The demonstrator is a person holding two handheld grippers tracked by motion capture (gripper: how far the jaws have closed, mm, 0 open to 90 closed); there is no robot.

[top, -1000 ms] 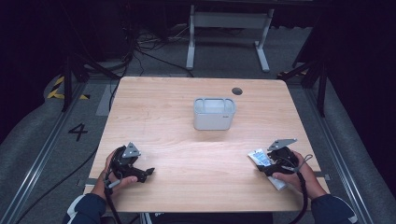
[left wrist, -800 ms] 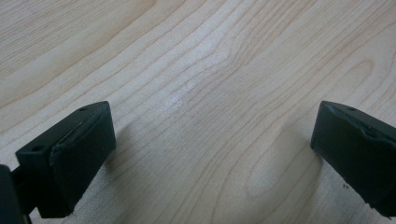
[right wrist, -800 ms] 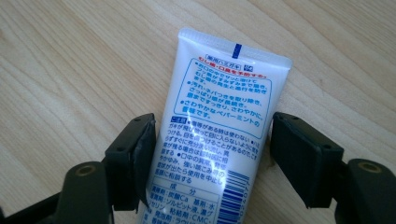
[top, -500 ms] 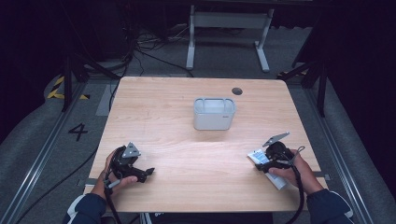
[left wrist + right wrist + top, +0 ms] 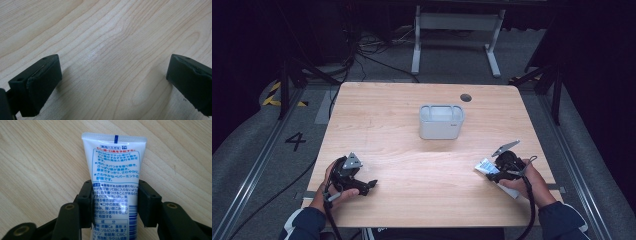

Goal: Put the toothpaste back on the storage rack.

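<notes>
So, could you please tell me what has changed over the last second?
The right tool has tipped down over the tube, its grey plate rising from flat to tilted; its jaws now press the tube's sides on the table. The tube has not visibly moved. The left tool, open, and the bin stayed as they were.

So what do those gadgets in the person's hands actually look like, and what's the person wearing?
Both are black handheld devices. The left gripper and right gripper each carry a grey three-cornered plate on top and trail a black cable. Close up, the jaws are chunky black blocks with small screw holes. The sleeves are dark blue with a white stripe.
</notes>
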